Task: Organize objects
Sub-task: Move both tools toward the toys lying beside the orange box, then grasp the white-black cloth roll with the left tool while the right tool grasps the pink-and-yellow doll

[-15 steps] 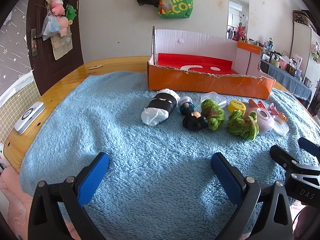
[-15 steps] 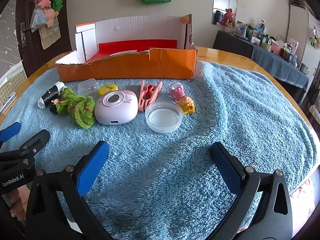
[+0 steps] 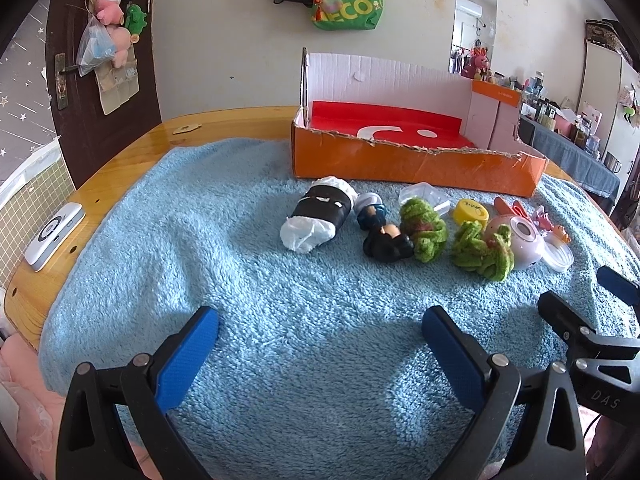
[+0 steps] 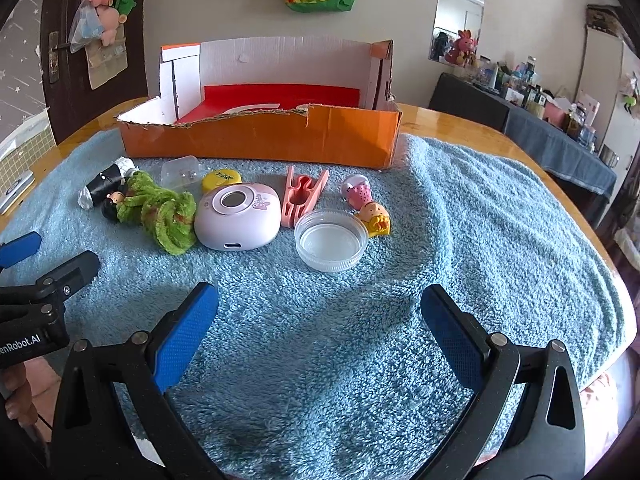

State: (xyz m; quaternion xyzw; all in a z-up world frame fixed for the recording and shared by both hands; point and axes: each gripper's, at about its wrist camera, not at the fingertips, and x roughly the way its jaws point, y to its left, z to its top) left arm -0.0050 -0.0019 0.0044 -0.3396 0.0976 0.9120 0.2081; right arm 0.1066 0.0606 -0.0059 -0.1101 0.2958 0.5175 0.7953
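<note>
While both tools are held low over the blue towel (image 4: pixel 460 216), the left gripper (image 3: pixel 320 344) and the right gripper (image 4: pixel 320 320) are seen spread wide, with nothing between their pads. An orange cardboard box (image 4: pixel 260 140) (its front edge torn) is set at the towel's far side. Just in front of the box a row is laid: a black-and-white roll (image 3: pixel 320 216), a dark figurine (image 3: pixel 386 240), green fuzzy pieces (image 4: pixel 160 212), a yellow cap (image 4: pixel 221 179), a pink-white device (image 4: pixel 238 216), a pink clip (image 4: pixel 302 196), a clear lid (image 4: pixel 331 240) and a small doll (image 4: pixel 370 208).
</note>
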